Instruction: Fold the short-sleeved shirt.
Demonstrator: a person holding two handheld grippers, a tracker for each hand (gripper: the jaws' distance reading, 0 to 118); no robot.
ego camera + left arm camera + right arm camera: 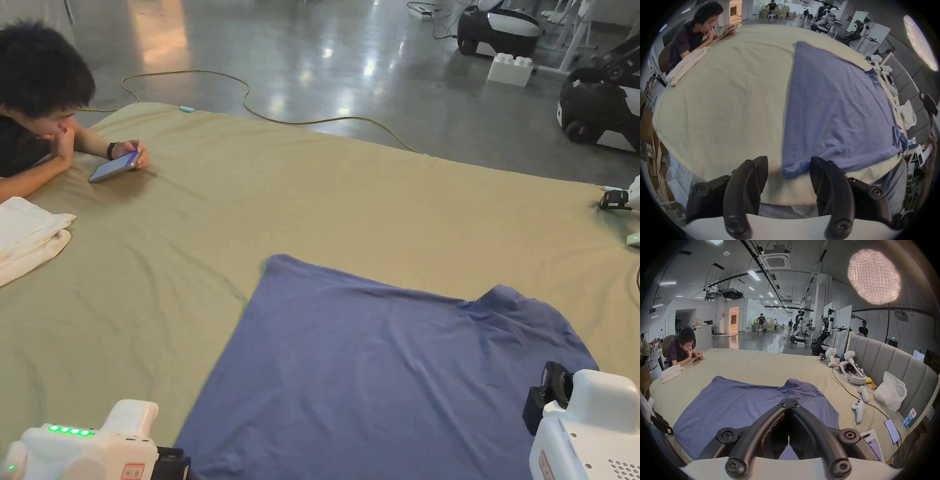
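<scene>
**Blue shirt spread flat on the bed, both tools at its near edge**

The short-sleeved shirt (375, 369), plain blue, is laid flat on the beige sheet (312, 187) of a bed, with one sleeve seen at its far right. No print or legible writing is seen on the fabric.

The left tool (788, 164) is held low at the near left corner of the shirt, its jaws spread wide; the right jaw lies over the corner's edge, and the left jaw is over bare sheet. Nothing is pinched. The right tool (789, 400) is held above the shirt's near right part, its jaws pressed together tip to tip; no cloth is seen caught between the tips, though contact with the fabric below cannot be told.

Folded white cloth (25, 237) is lying at the far left of the bed, where a person (37, 94) is leaning on the edge with a phone (114, 166). Along the grey headboard (883, 356) white controllers (858, 410), a headset (852, 373), a white plastic bag (890, 392) and a phone on a cable (892, 430) are laid, well apart from the shirt. A small blue-and-white packet (909, 417) bears writing too small to be made out.
</scene>
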